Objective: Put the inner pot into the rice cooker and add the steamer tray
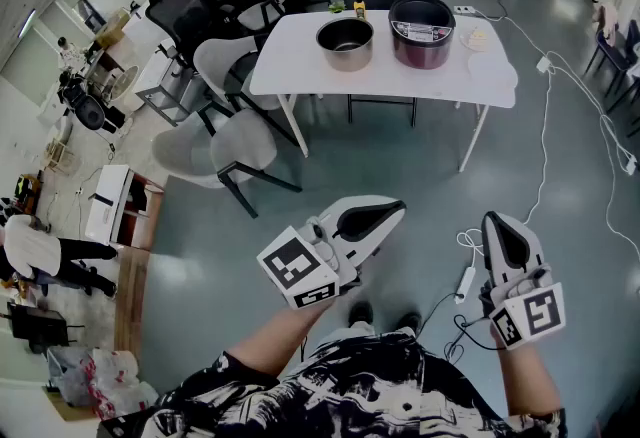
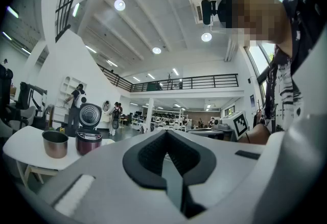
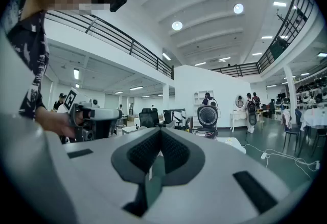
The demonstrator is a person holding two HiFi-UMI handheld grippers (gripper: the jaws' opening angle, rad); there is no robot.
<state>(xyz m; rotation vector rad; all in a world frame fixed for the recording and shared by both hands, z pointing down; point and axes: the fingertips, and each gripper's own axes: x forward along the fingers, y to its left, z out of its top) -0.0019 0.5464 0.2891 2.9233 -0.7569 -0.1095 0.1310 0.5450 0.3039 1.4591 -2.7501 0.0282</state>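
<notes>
You're standing well back from the table (image 1: 290, 61), carrying left gripper (image 1: 397, 210) and right gripper (image 1: 492, 222) pressed together and empty, since nothing's reachable yet; inner pot (image 1: 345, 43) is sitting beside rice cooker (image 1: 421, 30).

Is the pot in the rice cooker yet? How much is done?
Nothing is done yet. The round silver metal inner pot stands on the white table beside the dark red rice cooker, whose lid is up. In hand: nothing; the left gripper and right gripper are shut, empty, away from the table. Left: pot in, then steamer tray.
</notes>
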